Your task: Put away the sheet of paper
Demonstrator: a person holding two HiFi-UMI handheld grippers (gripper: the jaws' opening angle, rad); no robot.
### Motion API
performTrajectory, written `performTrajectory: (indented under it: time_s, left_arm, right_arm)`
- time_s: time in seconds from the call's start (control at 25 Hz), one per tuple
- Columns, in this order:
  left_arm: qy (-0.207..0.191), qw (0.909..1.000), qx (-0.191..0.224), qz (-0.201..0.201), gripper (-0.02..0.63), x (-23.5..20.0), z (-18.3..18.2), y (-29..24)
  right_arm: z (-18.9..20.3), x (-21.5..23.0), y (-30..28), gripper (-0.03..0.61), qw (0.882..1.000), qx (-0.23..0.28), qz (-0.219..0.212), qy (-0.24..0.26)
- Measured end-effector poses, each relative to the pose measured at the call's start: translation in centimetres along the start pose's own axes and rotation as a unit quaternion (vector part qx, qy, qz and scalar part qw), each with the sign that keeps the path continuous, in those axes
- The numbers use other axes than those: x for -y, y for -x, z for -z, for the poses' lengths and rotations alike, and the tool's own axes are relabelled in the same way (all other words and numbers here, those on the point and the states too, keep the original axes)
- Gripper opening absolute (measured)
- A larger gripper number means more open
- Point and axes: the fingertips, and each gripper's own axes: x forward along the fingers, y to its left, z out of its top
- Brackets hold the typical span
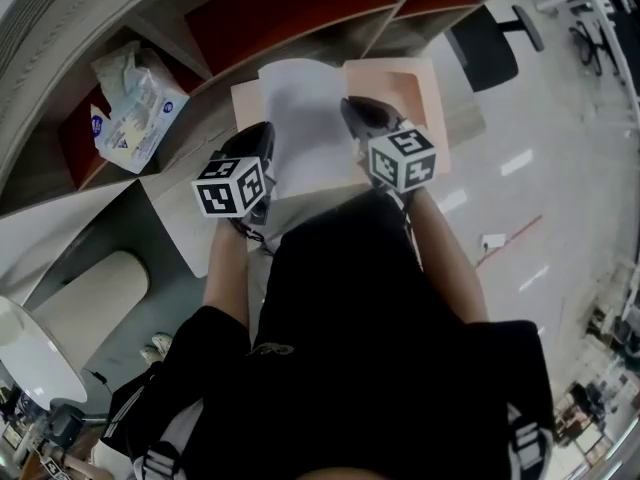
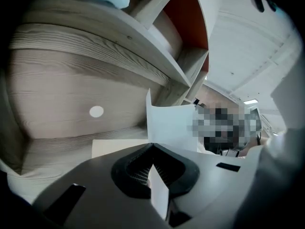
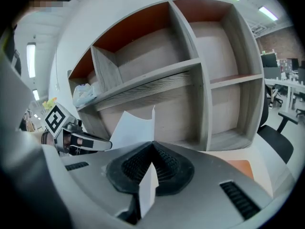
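One sheet of paper (image 1: 305, 133) hangs in the air between the two tools, held by its side edges just in front of the wooden shelf unit (image 1: 300, 13). It bows a little in the middle. The left tool (image 1: 266, 138) is closed on the sheet's left edge: in the left gripper view a strip of white paper is pinched where its ribbed pads meet. The right tool (image 1: 352, 110) is closed on the right edge in the same way, and the right gripper view shows paper between its pads, with the left tool across from it.

Under the sheet lies a flat peach-coloured piece (image 1: 412, 88), a folder or a pad, I cannot tell which. It rests on the pale counter (image 1: 175, 223) at the foot of the shelf unit. A plastic packet (image 1: 135, 108) sits in a left-hand shelf compartment, well apart from the sheet. The compartments facing the tools look empty. A black chair (image 1: 490, 43) stands off to the right on the floor.

The step in hand looks like the carry: the sheet is gripped and held up to the storage spot, not yet set down. Whether it belongs in a compartment or on the peach piece is not clear. Either way, both tools should probably move together so the paper stays flat, and open only once it is supported.
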Motion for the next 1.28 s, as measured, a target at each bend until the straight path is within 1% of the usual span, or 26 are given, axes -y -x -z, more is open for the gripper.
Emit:
performTrajectory:
  time_s: [0.08,0.2,0.36,0.52,0.56,0.6,0.68,0.72,0.76,0.88,0.92,1.04,1.28]
  left_arm:
    - [0.004,1.0,-0.003,0.004,0.045,0.0,0.1,-0.9]
    - [0.01,0.9999,-0.007,0.009,0.046,0.4,0.4,-1.9]
    - [0.012,0.9996,-0.023,0.005,0.045,0.4,1.3,-3.0]
    - [-0.015,0.9992,-0.035,-0.011,0.044,0.5,1.6,-4.3]
    - [-0.012,0.9991,-0.038,-0.012,0.046,0.5,1.8,-4.7]
    - [0.002,0.9992,-0.039,-0.009,0.044,0.5,2.1,-5.0]
    - [0.037,0.9984,-0.042,-0.002,0.044,0.4,2.6,-5.6]
    - [0.046,0.9979,-0.045,-0.003,0.044,0.4,2.9,-5.9]
    - [0.05,0.9975,-0.05,-0.007,0.045,0.3,3.1,-6.2]
    - [0.05,0.9968,-0.059,-0.019,0.044,0.2,3.4,-6.9]
    - [0.051,0.9966,-0.062,-0.021,0.046,0.3,3.5,-7.2]
    - [0.057,0.9952,-0.074,-0.029,0.046,0.1,4.1,-8.0]
    - [0.081,0.9916,-0.087,-0.051,0.045,-0.6,5.8,-9.1]
  right_arm:
    - [-0.1,0.5,-0.1,0.017,1.0,-0.002,0.008,0.007]
    - [0.5,1.5,-0.4,0.017,1.0,-0.009,0.014,-0.002]
    - [2.2,2.6,-1.4,0.017,0.999,-0.031,0.018,-0.013]
    - [3.5,3.7,-2.7,0.017,0.999,-0.048,0.012,-0.011]
    - [3.9,4.0,-3.0,0.017,0.998,-0.054,0.01,-0.009]
    - [4.3,4.4,-3.4,0.017,0.998,-0.06,0.008,-0.012]
    - [5.1,5.3,-4.1,0.017,0.997,-0.069,0.003,-0.032]
    - [5.5,5.7,-4.3,0.017,0.996,-0.073,0.002,-0.043]
    - [5.9,6.1,-4.5,0.017,0.996,-0.078,0.001,-0.047]
    - [7.2,6.6,-4.9,0.017,0.995,-0.101,0.001,-0.022]
    - [7.5,6.8,-5.0,0.017,0.994,-0.106,-0.001,-0.022]
    - [8.1,7.4,-5.6,0.017,0.993,-0.11,-0.008,-0.052]
    - [9.8,8.7,-7.2,0.017,0.988,-0.141,-0.022,-0.061]
